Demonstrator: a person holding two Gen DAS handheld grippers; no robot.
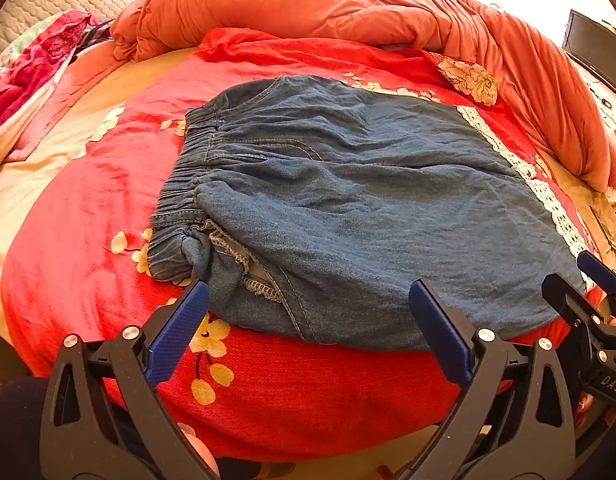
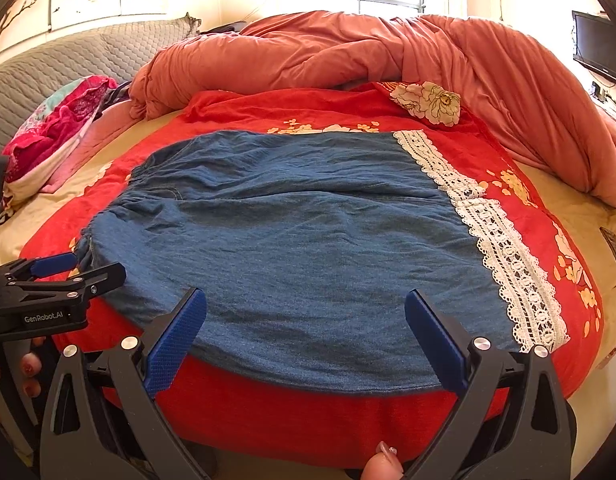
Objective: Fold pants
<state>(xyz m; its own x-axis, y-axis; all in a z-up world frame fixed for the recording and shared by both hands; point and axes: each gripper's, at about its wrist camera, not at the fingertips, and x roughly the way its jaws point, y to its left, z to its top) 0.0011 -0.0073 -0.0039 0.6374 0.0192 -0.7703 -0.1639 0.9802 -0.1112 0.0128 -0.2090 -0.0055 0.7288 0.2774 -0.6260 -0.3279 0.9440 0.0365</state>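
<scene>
Blue denim pants (image 1: 348,200) lie flat on a red floral sheet (image 1: 287,380) on the bed, elastic waistband (image 1: 183,184) at the left, white lace hem (image 1: 520,168) at the right. They also show in the right wrist view (image 2: 287,240), with the lace hem (image 2: 504,240) at the right. My left gripper (image 1: 308,300) is open and empty, hovering at the pants' near edge by the waist end. My right gripper (image 2: 305,308) is open and empty over the near edge toward the hem. Each gripper shows in the other's view: the right gripper (image 1: 580,276) and the left gripper (image 2: 79,266).
A bunched orange-pink duvet (image 2: 388,52) lies along the far and right side of the bed. A pink floral pillow or clothes pile (image 2: 55,132) sits at far left by the grey quilted headboard (image 2: 67,64). A dark screen (image 2: 600,44) stands at far right.
</scene>
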